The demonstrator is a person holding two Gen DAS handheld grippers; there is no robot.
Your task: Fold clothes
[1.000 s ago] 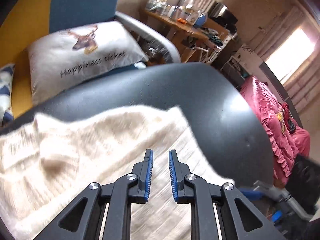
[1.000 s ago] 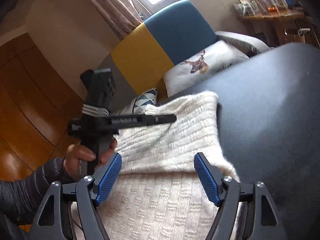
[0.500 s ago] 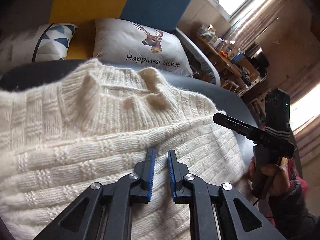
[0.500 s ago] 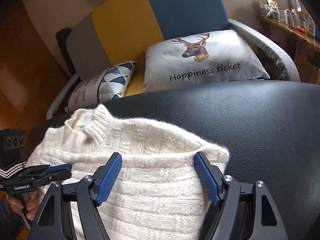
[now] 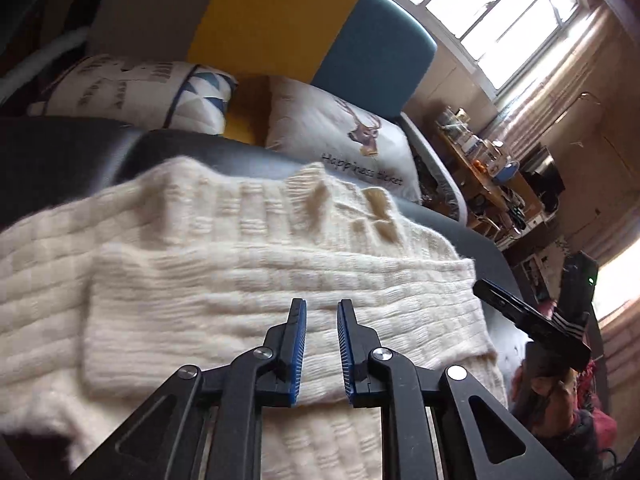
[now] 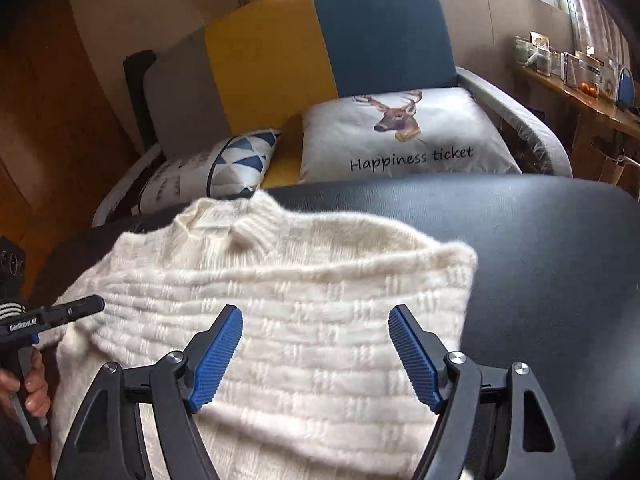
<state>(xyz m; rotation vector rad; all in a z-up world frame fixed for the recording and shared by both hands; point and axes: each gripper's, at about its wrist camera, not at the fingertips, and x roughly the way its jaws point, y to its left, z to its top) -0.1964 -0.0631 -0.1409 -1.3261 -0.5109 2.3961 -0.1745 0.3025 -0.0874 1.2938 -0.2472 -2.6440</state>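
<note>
Two claws hang over my cream cable-knit sweater [image 6: 304, 320], which lies on the black leather-topped bench [image 6: 540, 248] with its ribbed collar [image 6: 256, 228] pointing away toward the sofa. My left claw [image 5: 322, 348] shows a narrow gap and grips nothing I can see; my right claw [image 6: 316, 354] stands wide and empty. A sleeve looks folded across the chest. The body's long axis runs away from both claws, hem nearest me, so I judge the hem fold comes next, either hand equally placed
</note>
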